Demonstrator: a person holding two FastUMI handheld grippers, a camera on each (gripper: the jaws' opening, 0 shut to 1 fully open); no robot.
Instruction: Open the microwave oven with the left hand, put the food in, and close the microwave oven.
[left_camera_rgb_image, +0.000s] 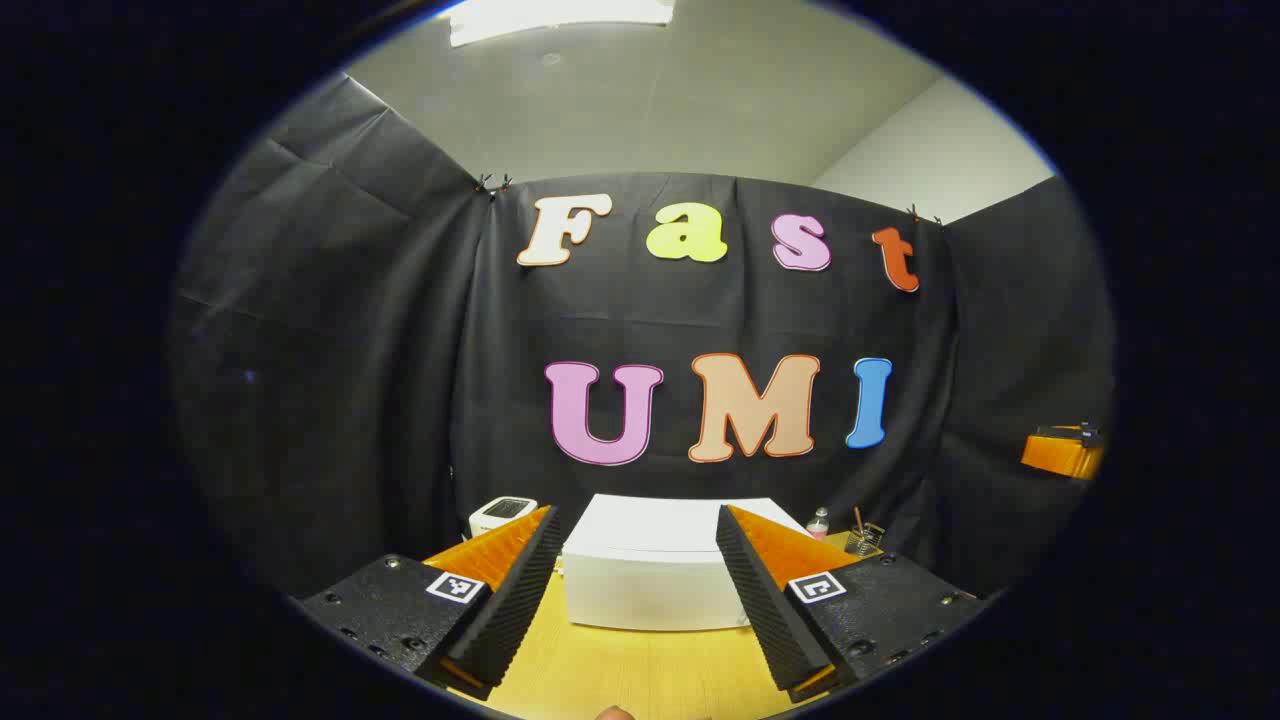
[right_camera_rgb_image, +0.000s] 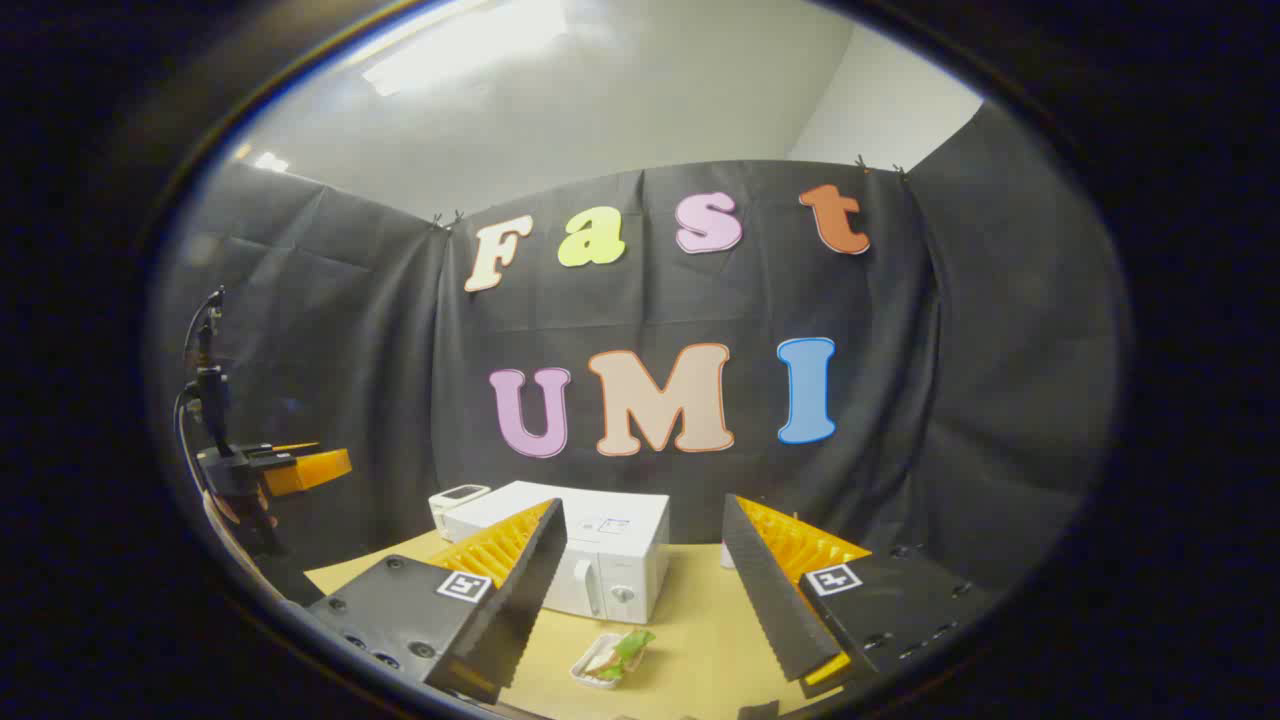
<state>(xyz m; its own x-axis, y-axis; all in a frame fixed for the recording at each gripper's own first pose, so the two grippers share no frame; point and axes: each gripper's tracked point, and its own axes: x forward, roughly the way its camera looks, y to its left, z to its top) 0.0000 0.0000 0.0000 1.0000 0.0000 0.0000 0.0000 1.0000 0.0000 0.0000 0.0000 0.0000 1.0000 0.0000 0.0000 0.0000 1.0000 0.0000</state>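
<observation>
A white microwave (left_camera_rgb_image: 650, 585) stands on the wooden table (left_camera_rgb_image: 620, 670) with its door shut; its handle and knob (right_camera_rgb_image: 622, 593) face the right gripper view. Straight ahead of it and well above the table, my left gripper (left_camera_rgb_image: 635, 515) is open and holds nothing. In front of the microwave (right_camera_rgb_image: 590, 555) lies a small white tray of food (right_camera_rgb_image: 610, 660) with something green on it. My right gripper (right_camera_rgb_image: 642, 505) is open and free above the table, the tray below and between its fingers. The left gripper (right_camera_rgb_image: 285, 468) also shows far left, the right gripper (left_camera_rgb_image: 1065, 452) far right.
A small white device with a dark screen (left_camera_rgb_image: 502, 514) sits left of the microwave, by the black cloth wall. Right of it stand a little bottle (left_camera_rgb_image: 818, 522) and a glass holder with sticks (left_camera_rgb_image: 862, 540). Bare tabletop (right_camera_rgb_image: 700, 640) lies around the tray.
</observation>
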